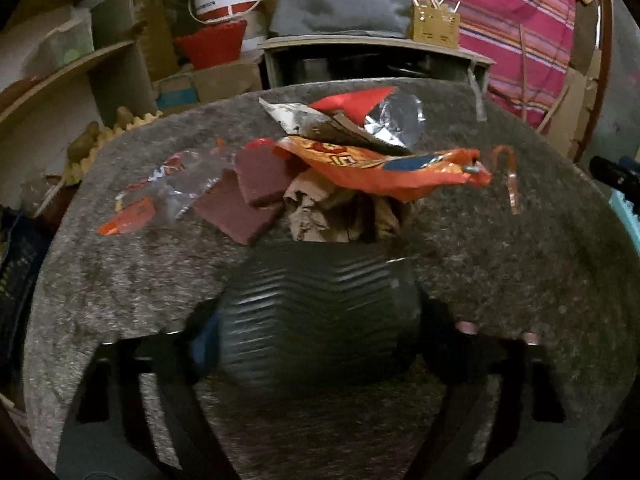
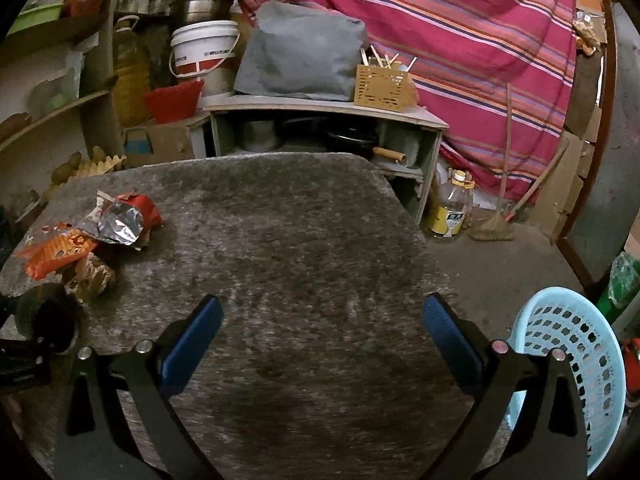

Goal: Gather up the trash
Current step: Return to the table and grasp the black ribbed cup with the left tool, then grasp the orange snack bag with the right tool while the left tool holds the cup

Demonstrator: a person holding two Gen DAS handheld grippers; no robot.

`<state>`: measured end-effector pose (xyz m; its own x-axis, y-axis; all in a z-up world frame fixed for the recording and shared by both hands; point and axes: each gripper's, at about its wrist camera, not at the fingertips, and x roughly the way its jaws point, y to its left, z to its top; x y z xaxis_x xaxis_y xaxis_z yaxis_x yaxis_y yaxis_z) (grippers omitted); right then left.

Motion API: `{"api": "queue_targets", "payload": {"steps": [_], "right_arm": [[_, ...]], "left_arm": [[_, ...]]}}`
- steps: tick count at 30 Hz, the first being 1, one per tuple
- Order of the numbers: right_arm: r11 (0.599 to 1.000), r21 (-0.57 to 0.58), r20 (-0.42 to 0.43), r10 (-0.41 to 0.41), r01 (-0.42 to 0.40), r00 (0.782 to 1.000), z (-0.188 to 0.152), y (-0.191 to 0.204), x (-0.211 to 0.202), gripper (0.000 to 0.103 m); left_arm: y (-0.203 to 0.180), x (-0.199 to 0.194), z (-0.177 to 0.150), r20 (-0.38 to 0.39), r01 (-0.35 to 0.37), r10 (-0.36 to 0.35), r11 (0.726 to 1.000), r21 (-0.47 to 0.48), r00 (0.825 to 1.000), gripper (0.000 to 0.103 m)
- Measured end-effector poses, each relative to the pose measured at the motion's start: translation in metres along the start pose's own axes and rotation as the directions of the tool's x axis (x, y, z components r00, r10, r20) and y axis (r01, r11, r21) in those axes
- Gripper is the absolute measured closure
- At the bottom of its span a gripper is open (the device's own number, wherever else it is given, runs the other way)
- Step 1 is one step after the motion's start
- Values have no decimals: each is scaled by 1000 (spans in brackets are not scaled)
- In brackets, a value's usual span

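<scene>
My left gripper [image 1: 320,320] is shut on a dark ribbed plastic cup [image 1: 320,312], held just above the grey felt table [image 1: 500,280]. Beyond it lies a trash pile: an orange snack wrapper [image 1: 380,168], a red and silver foil wrapper [image 1: 360,116], crumpled brown paper [image 1: 332,212], two maroon pieces [image 1: 248,196] and a clear wrapper [image 1: 160,192]. My right gripper [image 2: 324,328] is open and empty over the table [image 2: 300,220]. The pile [image 2: 84,236] and the cup [image 2: 48,316] show at the left of the right wrist view.
A light blue perforated basket [image 2: 568,364] stands off the table's right edge, low beside my right gripper. Behind the table are a low shelf [image 2: 320,116] with pots, a white bucket [image 2: 200,48], a bottle [image 2: 452,208] on the floor and a striped cloth [image 2: 460,40].
</scene>
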<state>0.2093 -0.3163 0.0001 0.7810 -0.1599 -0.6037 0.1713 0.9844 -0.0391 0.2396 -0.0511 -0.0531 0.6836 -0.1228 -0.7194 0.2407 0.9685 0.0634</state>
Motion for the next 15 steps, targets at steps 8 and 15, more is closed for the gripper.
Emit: {"api": "queue_targets", "payload": {"steps": [8, 15], "right_arm": [[1000, -10, 15, 28, -28, 999, 2, 29, -8, 4], [996, -63, 16, 64, -63, 998, 6, 75, -10, 4]], "left_arm": [[7, -46, -1, 106, 1, -2, 1000, 12, 994, 30], [53, -84, 0, 201, -88, 93, 996, -34, 975, 30]]}}
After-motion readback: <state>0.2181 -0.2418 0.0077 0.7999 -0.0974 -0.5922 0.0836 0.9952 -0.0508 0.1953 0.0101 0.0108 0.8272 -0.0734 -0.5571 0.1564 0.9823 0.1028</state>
